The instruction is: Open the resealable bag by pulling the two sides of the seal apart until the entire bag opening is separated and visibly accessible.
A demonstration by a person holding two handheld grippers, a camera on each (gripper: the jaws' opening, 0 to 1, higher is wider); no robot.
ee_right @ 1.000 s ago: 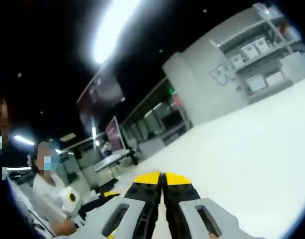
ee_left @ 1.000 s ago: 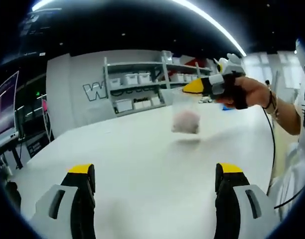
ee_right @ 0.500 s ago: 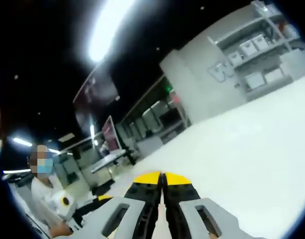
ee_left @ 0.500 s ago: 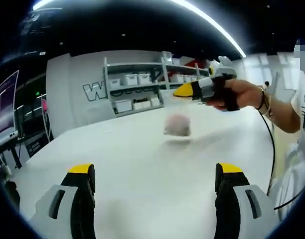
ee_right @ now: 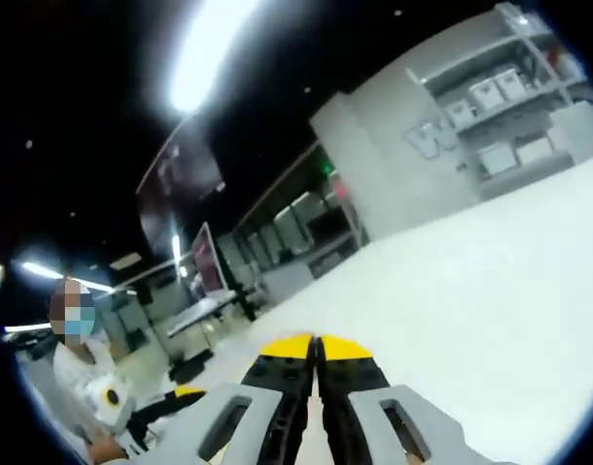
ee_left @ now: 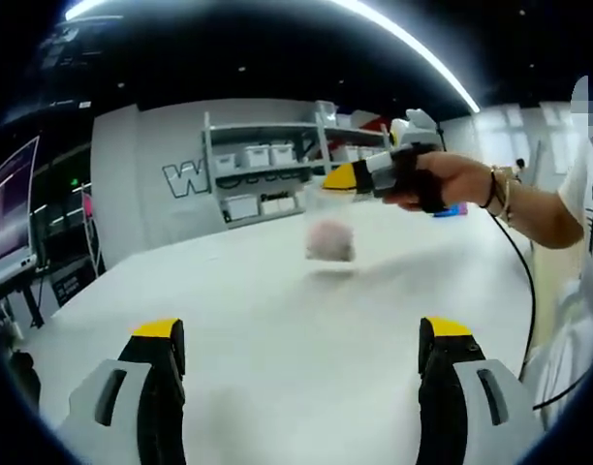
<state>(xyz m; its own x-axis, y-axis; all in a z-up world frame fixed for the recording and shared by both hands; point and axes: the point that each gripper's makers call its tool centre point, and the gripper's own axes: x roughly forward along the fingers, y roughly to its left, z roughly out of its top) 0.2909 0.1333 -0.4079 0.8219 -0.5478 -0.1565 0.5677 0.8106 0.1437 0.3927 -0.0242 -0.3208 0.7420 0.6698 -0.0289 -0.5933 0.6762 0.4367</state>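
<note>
Looking along my left gripper (ee_left: 301, 363), I see its two jaws spread wide apart with nothing between them, low over the white table (ee_left: 277, 320). Across from it my right gripper (ee_left: 340, 178) comes in from the right in the person's hand (ee_left: 442, 181), its yellow tips pressed together on the top edge of the clear resealable bag (ee_left: 329, 228), which hangs above the table with a pale pinkish lump inside. From the right gripper view, those jaws (ee_right: 316, 354) sit pressed flat against each other, and I cannot make out the bag's edge between them there.
</note>
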